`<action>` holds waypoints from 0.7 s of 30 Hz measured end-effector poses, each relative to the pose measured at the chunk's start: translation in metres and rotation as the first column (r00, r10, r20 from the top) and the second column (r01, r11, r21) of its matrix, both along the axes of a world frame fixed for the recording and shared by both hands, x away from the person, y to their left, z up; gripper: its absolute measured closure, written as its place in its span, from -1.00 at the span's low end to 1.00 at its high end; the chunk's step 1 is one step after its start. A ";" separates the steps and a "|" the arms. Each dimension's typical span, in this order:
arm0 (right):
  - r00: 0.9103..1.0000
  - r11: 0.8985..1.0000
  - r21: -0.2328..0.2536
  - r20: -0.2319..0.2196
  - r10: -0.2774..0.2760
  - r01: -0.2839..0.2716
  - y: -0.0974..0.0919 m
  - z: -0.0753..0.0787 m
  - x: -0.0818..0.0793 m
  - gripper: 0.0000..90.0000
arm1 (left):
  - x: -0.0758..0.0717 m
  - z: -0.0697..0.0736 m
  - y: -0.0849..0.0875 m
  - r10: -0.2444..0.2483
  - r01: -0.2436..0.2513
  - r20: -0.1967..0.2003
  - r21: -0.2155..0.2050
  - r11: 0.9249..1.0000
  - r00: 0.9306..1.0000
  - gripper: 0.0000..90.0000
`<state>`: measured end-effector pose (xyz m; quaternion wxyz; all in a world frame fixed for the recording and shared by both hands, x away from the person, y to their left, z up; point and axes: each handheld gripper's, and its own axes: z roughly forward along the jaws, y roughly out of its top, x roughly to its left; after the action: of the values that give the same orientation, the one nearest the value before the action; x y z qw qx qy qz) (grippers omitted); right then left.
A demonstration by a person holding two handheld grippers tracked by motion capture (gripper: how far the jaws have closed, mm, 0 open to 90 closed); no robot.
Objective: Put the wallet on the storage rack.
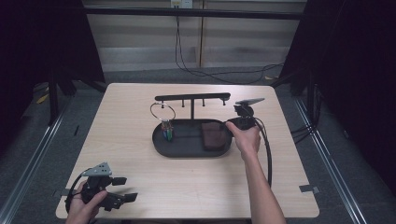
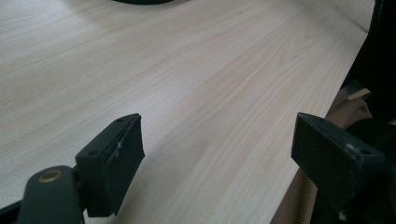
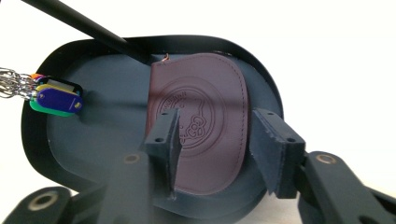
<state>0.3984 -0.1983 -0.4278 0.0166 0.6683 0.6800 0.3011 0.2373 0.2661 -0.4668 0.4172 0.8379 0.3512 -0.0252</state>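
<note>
Brown pouch (image 3: 201,126) flat in tray (image 3: 93,135), below right tool (image 3: 215,140); jaws spread, pinching nothing

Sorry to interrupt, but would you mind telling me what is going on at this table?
A person works with a handheld gripper in each hand. The right gripper hovers over a brown leather pouch lying in a black oval tray, its fingers open, not pressing it. A bunch of coloured key tags on a ring hangs from the tray's hook rack. The left gripper waits open near the wooden table's front corner.
</note>
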 end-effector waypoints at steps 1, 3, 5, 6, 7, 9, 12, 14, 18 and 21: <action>1.000 1.000 -0.009 -0.003 0.002 -0.002 0.000 0.001 -0.001 0.10 | 0.000 0.000 0.000 0.002 -0.002 -0.001 -0.004 1.000 1.000 -0.63; 1.000 0.999 -0.036 0.001 0.006 -0.006 -0.001 0.004 -0.003 0.02 | 0.000 0.000 0.000 0.001 -0.001 -0.001 -0.003 1.000 1.000 -0.62; 1.000 0.998 -0.060 0.010 0.009 -0.008 0.000 0.007 -0.005 -0.04 | 0.000 0.000 0.000 -0.005 0.005 0.000 -0.002 1.000 1.000 -0.63; 1.000 0.998 -0.069 0.014 0.010 -0.009 0.000 0.008 -0.006 -0.07 | 0.000 0.000 0.000 -0.008 0.008 -0.002 -0.003 1.000 1.000 -0.63; 1.000 0.997 -0.071 0.022 0.015 -0.013 -0.001 0.010 -0.007 -0.08 | 0.000 0.000 0.000 -0.008 0.008 -0.001 -0.003 1.000 1.000 -0.62; 0.999 0.995 -0.097 0.040 0.012 -0.008 -0.001 0.013 -0.011 -0.12 | 0.000 0.000 0.000 -0.006 0.006 -0.001 -0.004 1.000 1.000 -0.63; 0.998 0.996 -0.088 0.053 0.032 -0.027 -0.001 0.014 -0.015 -0.18 | 0.000 0.000 0.000 -0.008 0.008 0.002 -0.008 1.000 1.000 -0.62; 0.996 0.995 -0.089 0.070 0.047 -0.041 0.000 0.015 -0.019 -0.18 | 0.000 0.000 0.000 -0.007 0.007 0.000 -0.010 1.000 1.000 -0.63; 0.993 0.997 -0.066 0.101 0.054 -0.048 -0.001 0.012 -0.028 -0.19 | -0.001 0.001 0.000 -0.007 0.007 0.004 -0.014 1.000 1.000 -0.63; 0.993 0.997 -0.067 0.108 0.054 -0.047 -0.002 0.007 -0.038 -0.22 | 0.000 0.000 0.000 -0.007 0.007 0.000 -0.015 1.000 1.000 -0.63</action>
<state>0.3608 -0.2007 -0.4203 0.0677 0.6324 0.7042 0.3155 0.2371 0.2664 -0.4665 0.4234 0.8359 0.3482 -0.0294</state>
